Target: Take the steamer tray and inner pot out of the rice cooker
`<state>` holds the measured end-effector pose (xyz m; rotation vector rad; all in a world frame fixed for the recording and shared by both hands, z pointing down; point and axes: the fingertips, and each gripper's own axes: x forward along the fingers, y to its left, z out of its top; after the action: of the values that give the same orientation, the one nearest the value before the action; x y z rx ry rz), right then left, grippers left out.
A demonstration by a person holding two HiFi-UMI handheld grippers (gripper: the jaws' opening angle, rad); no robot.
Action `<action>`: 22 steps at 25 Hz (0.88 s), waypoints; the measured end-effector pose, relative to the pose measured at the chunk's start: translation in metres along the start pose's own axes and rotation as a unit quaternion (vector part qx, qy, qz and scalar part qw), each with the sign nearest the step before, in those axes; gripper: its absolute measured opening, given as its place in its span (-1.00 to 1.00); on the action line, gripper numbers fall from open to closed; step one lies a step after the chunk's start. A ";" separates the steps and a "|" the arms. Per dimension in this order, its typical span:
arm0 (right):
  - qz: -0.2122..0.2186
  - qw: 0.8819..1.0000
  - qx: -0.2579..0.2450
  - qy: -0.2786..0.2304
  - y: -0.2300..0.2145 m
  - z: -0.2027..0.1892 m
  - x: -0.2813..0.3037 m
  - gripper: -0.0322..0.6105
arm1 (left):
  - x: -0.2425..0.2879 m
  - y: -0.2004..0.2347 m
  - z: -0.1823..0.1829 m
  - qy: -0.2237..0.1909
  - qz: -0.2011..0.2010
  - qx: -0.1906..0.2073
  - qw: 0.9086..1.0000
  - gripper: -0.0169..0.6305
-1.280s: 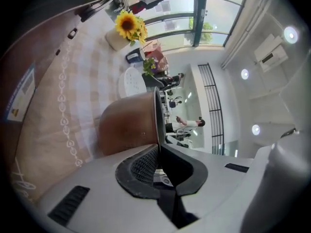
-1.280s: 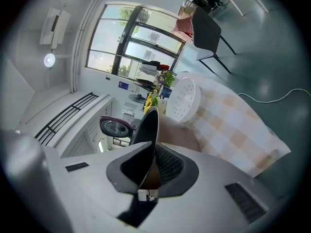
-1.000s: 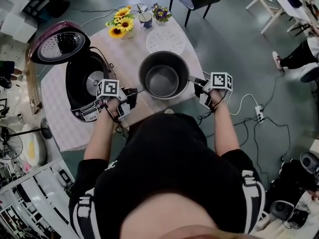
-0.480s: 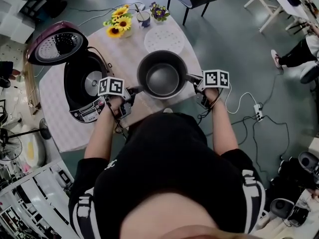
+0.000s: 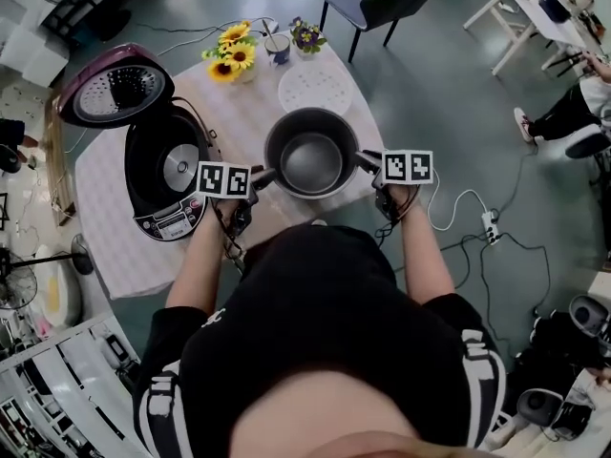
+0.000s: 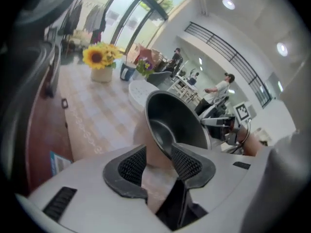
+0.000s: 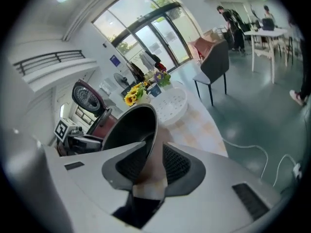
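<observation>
Once out of the rice cooker (image 5: 167, 175) and standing on the table (image 5: 239, 113) just to its right, needs only a clean release: inner pot (image 5: 312, 153) flanked by left gripper (image 5: 256, 176) at the rim nearest the cooker and right gripper (image 5: 368, 163) at the rim farthest from it. Both pairs of jaws just opening, parted, rim between them but no longer pinched. Best done by spreading wider until nothing brushes the thin metal edge, then drawing each gripper straight back and level, so as not to tip the pot or drag it toward the cooker. Steamer tray (image 5: 315, 86) out as well, lying flat to the cooker's right and farther back than the pot, so probably nothing left but this letting go. From the head view alone: bare heating plate (image 5: 181, 165) in the cooker's well, and both grippers at opposite sides of the pot at once. From the gripper views alone: clear gap between pads (image 6: 187, 161) and rim, unreadable from overhead; from the left one, right gripper across the pot's mouth; from the right one, left gripper's marker cube low against the cooker's side
</observation>
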<state>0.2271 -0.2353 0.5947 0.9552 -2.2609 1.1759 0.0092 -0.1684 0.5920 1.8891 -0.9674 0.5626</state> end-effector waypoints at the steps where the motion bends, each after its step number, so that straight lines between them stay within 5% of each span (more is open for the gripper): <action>1: -0.015 0.999 -0.036 -0.016 0.000 0.006 -0.004 -0.59 | -0.004 0.005 0.005 -0.008 0.028 0.033 0.999 -0.44; 5: -0.065 0.976 -0.172 -0.118 0.015 0.051 -0.027 -0.59 | -0.030 0.016 0.036 -0.074 0.120 0.129 0.982 -0.48; 10: -0.095 0.936 -0.239 -0.240 0.055 0.111 -0.058 -0.59 | -0.068 -0.010 0.088 -0.188 0.150 0.206 0.948 -0.54; 17: -0.125 0.856 -0.320 -0.386 0.138 0.173 -0.109 -0.59 | -0.146 -0.071 0.154 -0.349 0.218 0.289 0.864 -0.55; 22: -0.080 0.825 -0.343 -0.442 0.191 0.189 -0.130 -0.63 | -0.200 -0.096 0.180 -0.435 0.264 0.277 0.815 -0.69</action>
<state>0.1658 -0.2649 0.3037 1.4896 -2.8290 -0.3171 -0.0322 -0.2206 0.3140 2.4568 -2.1628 0.2696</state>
